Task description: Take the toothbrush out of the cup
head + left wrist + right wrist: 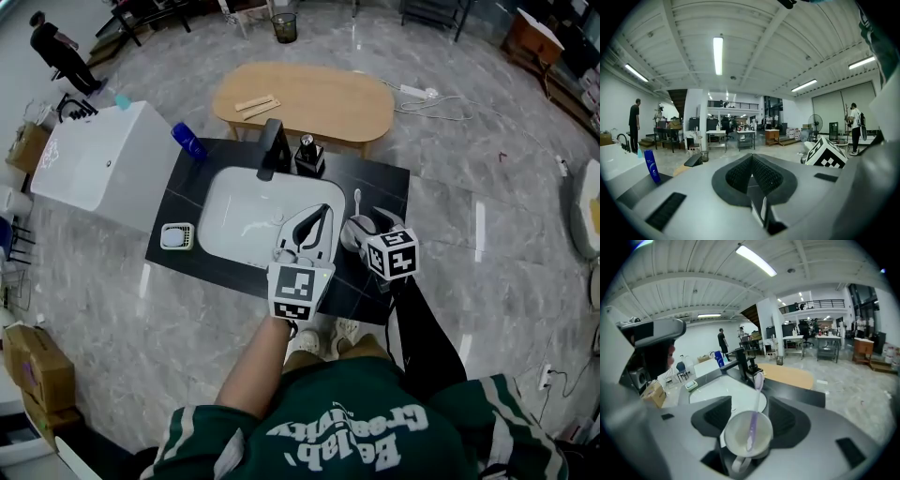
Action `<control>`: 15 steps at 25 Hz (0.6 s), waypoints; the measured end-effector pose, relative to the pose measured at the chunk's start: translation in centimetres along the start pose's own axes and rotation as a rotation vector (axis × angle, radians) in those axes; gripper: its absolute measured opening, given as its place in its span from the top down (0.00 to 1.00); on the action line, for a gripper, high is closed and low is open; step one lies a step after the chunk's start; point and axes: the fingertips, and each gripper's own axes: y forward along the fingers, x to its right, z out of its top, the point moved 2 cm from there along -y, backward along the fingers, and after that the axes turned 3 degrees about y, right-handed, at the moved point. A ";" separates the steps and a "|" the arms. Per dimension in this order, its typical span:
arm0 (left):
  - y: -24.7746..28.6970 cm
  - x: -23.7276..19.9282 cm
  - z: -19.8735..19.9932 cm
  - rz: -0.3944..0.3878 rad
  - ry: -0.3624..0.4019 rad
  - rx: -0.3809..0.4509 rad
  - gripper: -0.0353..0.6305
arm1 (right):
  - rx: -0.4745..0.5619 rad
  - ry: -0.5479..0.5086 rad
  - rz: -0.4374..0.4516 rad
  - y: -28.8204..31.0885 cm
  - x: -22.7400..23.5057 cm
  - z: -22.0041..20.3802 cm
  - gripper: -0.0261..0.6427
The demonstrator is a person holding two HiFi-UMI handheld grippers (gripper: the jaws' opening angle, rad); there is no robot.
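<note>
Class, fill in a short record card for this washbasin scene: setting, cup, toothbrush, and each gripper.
Setting: white sink in a black counter, black tap behind
Cup: white, upright, right of the sink
Toothbrush: pale purple, standing in the cup, head up
Left gripper: jaws shut, empty, over the sink
Right gripper: jaws either side of the cup; contact unclear

Green shirt (347,427), white lettering – black right sleeve (427,328) – grey left claw (321,210), right claw (360,231), marker cubes (300,292)
</note>
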 end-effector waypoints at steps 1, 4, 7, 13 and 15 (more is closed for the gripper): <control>0.1 0.1 -0.2 0.000 -0.003 -0.003 0.95 | -0.011 0.003 0.004 0.4 0.1 -0.1 0.58; 0.7 0.1 -0.8 -0.004 -0.009 -0.012 0.95 | -0.040 0.007 0.018 1.7 0.3 -0.4 0.60; 1.2 -0.4 -1.2 0.001 -0.008 -0.017 0.95 | -0.066 0.002 0.025 2.9 0.5 -0.5 0.62; 1.9 -1.1 -1.8 0.009 -0.011 -0.023 0.95 | -0.121 -0.045 0.037 3.9 1.0 -0.9 0.91; 2.3 -1.1 -1.9 0.004 -0.010 -0.023 0.95 | -0.112 -0.027 0.049 4.0 1.1 -0.8 0.92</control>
